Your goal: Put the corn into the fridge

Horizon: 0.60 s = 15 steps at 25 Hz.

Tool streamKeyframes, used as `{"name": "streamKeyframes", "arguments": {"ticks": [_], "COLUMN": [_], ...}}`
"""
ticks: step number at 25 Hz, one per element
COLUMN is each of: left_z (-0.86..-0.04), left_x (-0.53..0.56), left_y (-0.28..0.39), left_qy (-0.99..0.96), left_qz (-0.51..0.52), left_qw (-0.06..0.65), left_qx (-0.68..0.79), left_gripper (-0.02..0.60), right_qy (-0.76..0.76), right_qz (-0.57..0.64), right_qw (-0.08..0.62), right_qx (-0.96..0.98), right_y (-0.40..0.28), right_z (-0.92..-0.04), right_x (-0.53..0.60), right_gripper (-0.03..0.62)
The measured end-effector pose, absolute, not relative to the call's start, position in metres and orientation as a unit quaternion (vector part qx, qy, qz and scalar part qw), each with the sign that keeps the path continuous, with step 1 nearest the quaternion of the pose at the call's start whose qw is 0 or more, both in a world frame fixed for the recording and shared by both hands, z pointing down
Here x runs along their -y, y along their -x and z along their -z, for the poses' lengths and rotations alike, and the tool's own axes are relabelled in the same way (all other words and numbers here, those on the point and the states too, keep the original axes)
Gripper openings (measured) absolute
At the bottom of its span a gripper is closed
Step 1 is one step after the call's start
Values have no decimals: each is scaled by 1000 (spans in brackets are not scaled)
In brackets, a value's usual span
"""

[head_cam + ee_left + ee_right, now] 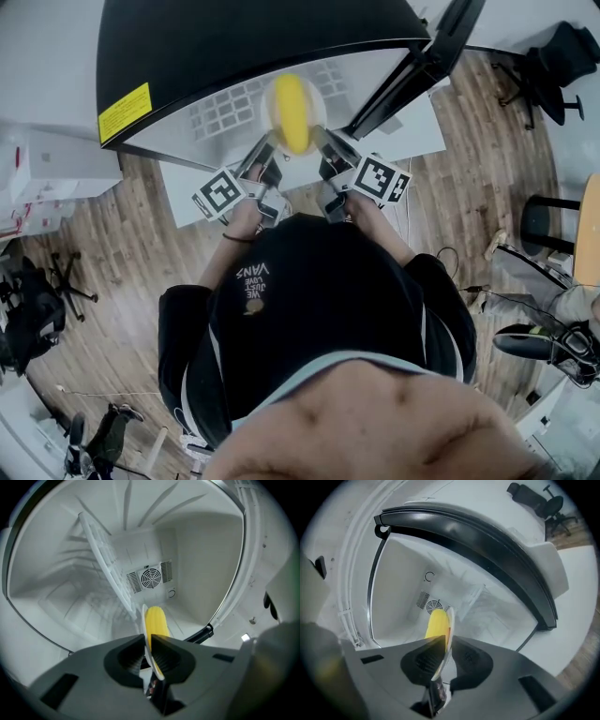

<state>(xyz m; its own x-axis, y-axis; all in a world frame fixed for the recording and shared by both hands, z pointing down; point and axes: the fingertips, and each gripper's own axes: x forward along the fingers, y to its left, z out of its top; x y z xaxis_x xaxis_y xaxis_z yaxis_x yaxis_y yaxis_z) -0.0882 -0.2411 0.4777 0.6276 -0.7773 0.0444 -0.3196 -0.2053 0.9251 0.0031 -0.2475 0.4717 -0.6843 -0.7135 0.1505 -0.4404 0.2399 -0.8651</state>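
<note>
Left gripper [146, 641] and right gripper [444, 641] point forward, jaws each clenched on opposite rims of a white plate [317, 111]; corn [292, 112] lies on it, at the open fridge's [201, 564] front edge.

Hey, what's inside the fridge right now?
Inside the fridge, a white wire shelf and a round fan vent at the back show; no stored food is visible. The corn, its plate and the left gripper cover the nearer part.
</note>
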Motion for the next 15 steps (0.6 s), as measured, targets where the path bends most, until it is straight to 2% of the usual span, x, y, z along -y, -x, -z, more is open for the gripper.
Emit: {"name": "streamKeyframes", "arguments": {"ticks": [15], "left_z": [-473], "left_x": [257], "left_y": [87], "left_qy": [-745], "left_qz": [234], "left_qw": [511], "left_qx": [358], "left_gripper": [40], "right_qy": [380], "right_qz": [489], "right_qw": [148], "right_qx": [-771], "right_y": [-4], "right_z": [-470], "right_x": [266], "right_gripper": [40]}}
